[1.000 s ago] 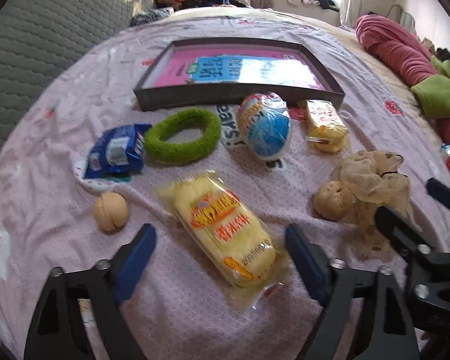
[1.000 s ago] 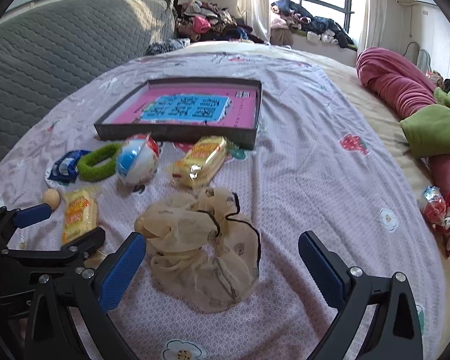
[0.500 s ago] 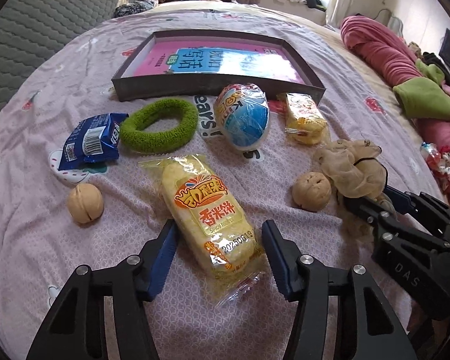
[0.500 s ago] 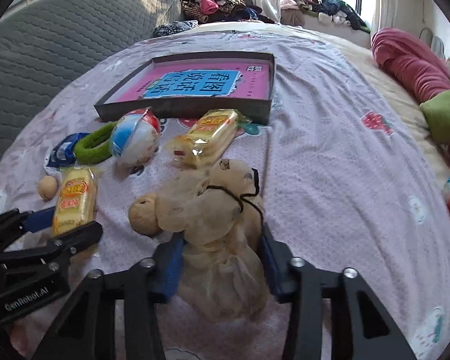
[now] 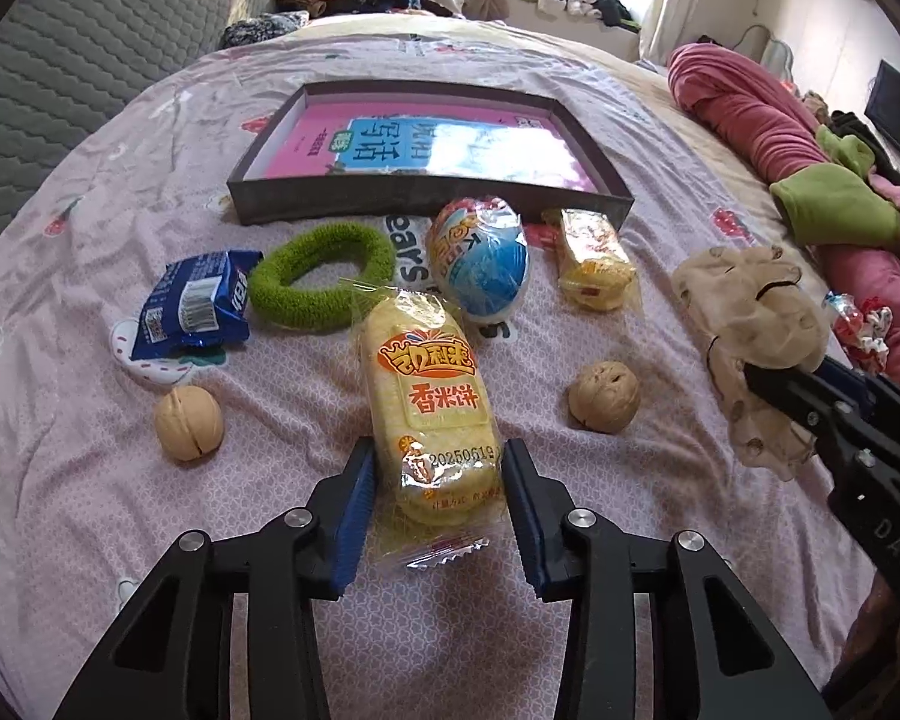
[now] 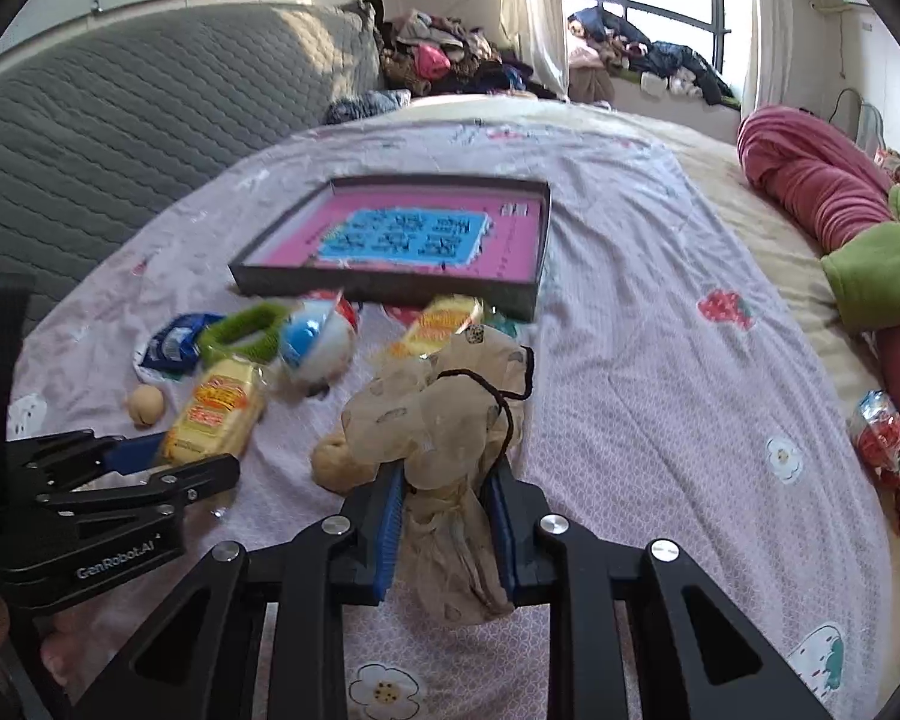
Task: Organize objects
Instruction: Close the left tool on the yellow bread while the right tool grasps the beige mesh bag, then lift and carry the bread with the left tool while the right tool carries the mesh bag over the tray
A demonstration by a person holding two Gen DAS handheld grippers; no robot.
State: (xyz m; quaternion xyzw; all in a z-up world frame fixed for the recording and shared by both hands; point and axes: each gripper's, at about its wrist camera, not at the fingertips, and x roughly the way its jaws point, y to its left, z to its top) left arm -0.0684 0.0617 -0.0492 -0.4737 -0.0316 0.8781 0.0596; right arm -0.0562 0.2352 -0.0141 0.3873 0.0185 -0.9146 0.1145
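The left gripper (image 5: 441,474) is squeezing the near end of the yellow rice cracker pack (image 5: 429,402), one blue pad on each side. The pack sticks out ahead of it. The right gripper (image 6: 444,501) is pinching the tan scrunchie (image 6: 444,420), which bunches up above the pads.

Left of the left gripper, a walnut (image 5: 188,423) lies on the pink bedsheet (image 5: 78,300) with bare sheet around it. To its right a second walnut (image 5: 603,396) sits near the pack but not touching. Ahead of the pack are a green ring (image 5: 324,276), a blue snack packet (image 5: 195,306), a blue and white egg toy (image 5: 480,267) and a small yellow snack (image 5: 594,267), close together. The egg toy is just beside the tip of the pack.

Right of the right gripper there is a wide bare stretch of sheet, up to a pink blanket (image 6: 810,186) at the edge.

Past all the snacks is a dark tray (image 5: 432,198). A pink book (image 5: 426,141) lies flat inside it. None of the snacks or toys are in it.
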